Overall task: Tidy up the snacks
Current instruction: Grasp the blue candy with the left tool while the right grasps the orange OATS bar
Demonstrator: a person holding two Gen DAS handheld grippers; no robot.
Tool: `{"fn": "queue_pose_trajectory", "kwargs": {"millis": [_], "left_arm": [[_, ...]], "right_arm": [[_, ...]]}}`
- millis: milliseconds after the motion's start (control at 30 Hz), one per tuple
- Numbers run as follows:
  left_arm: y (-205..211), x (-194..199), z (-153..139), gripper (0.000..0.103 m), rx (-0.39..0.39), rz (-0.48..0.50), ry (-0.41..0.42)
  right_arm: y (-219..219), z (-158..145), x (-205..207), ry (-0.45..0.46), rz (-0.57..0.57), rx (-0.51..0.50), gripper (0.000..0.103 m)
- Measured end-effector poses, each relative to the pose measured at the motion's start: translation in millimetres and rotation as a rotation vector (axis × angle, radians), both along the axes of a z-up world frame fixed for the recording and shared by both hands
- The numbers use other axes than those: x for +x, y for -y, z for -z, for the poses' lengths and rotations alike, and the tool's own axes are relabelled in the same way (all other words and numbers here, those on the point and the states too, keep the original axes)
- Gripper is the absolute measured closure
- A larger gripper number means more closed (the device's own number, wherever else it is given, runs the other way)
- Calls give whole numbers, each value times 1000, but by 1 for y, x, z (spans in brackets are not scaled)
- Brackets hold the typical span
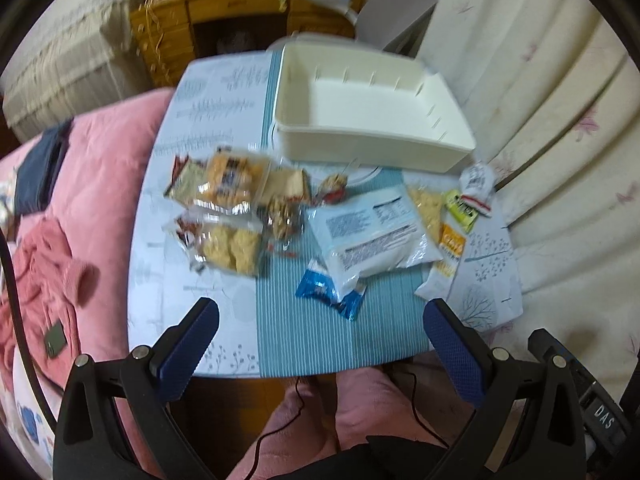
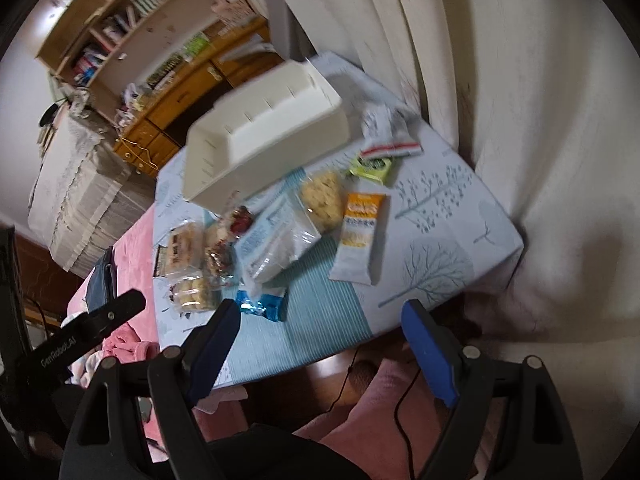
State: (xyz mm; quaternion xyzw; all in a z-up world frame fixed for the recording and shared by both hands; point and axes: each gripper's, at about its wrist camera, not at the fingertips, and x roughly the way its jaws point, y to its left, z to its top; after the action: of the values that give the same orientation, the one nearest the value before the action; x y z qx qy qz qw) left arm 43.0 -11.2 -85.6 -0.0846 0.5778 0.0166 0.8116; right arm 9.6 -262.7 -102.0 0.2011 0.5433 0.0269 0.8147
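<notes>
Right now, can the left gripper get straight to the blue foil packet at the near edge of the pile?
Probably yes. The left gripper is open and holds nothing, and the blue foil packet lies just ahead on bare striped cloth, though the white pouch overlaps its far edge.

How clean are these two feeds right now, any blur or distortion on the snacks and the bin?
Left wrist view: motion blur smears the cracker packs; the white bin is softer-edged, fisheye bends the table. Right wrist view: tilted, bin streaked, orange packet readable only as a blur. Both claws stay sharp.
</notes>
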Motion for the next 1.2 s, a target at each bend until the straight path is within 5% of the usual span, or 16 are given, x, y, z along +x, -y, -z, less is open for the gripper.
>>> {"fn": "queue_pose_trajectory", "kwargs": {"millis": [500, 1200], "left_arm": [[-9, 48, 97, 2, -53, -194, -322], [2, 87, 191, 5, -65, -270, -428]], "right_arm": [[33, 67, 85, -292, -14, 147, 20], [38, 164, 164, -709, 17, 256, 30]]}}
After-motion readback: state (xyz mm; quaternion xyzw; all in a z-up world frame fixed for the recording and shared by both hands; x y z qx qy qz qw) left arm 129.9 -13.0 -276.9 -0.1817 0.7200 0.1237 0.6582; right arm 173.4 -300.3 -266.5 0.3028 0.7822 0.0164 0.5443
